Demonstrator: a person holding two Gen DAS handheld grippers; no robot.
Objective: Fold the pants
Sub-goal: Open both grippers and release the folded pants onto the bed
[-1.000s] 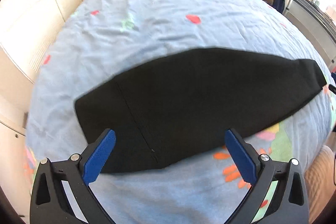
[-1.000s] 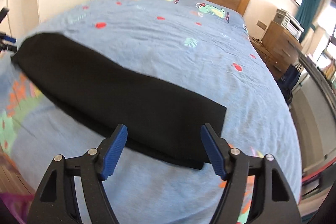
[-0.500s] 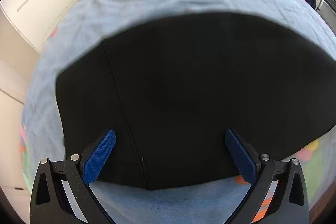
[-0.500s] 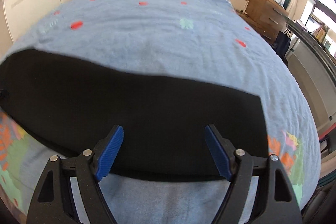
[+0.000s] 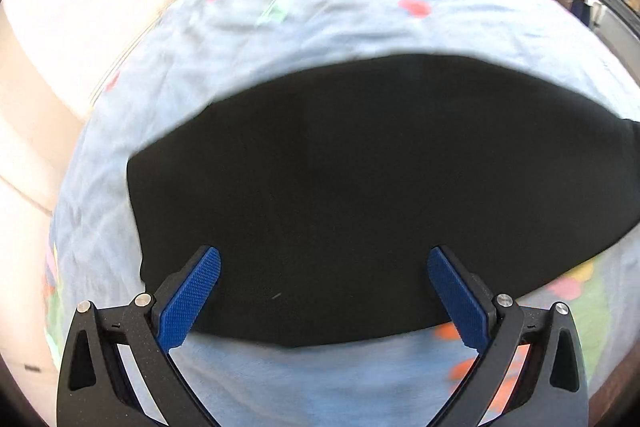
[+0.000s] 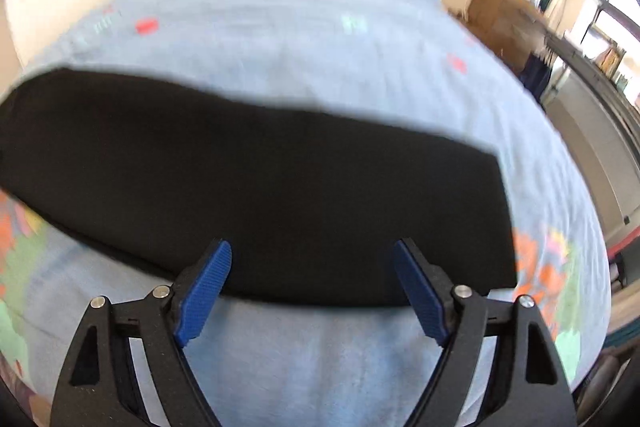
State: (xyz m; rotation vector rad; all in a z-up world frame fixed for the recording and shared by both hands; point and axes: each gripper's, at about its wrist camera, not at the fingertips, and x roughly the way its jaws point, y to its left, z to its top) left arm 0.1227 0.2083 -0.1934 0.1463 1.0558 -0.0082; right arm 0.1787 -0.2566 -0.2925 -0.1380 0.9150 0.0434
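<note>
Hovering agape, both hand-held grippers (image 5: 323, 273) (image 6: 312, 267) straddle the pants' (image 5: 380, 187) near edge.

My two tools: black frames, blue pads

My left tool (image 5: 323, 279) and right tool (image 6: 311, 273) look alike: matte black arms with triangular cut-outs, round silver screws at the joints, and ridged, textured blue pads (image 5: 188, 301) lining each finger's inner face.

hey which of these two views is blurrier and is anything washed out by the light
Right wrist view: blurrier, the far edge of the black pants and the bedspread print smeared; window at far right blown out. Left wrist view: milder blur on the bedspread, wall at left overexposed. In both, the left gripper and right gripper look sharp; fisheye bulges the bed.
</note>
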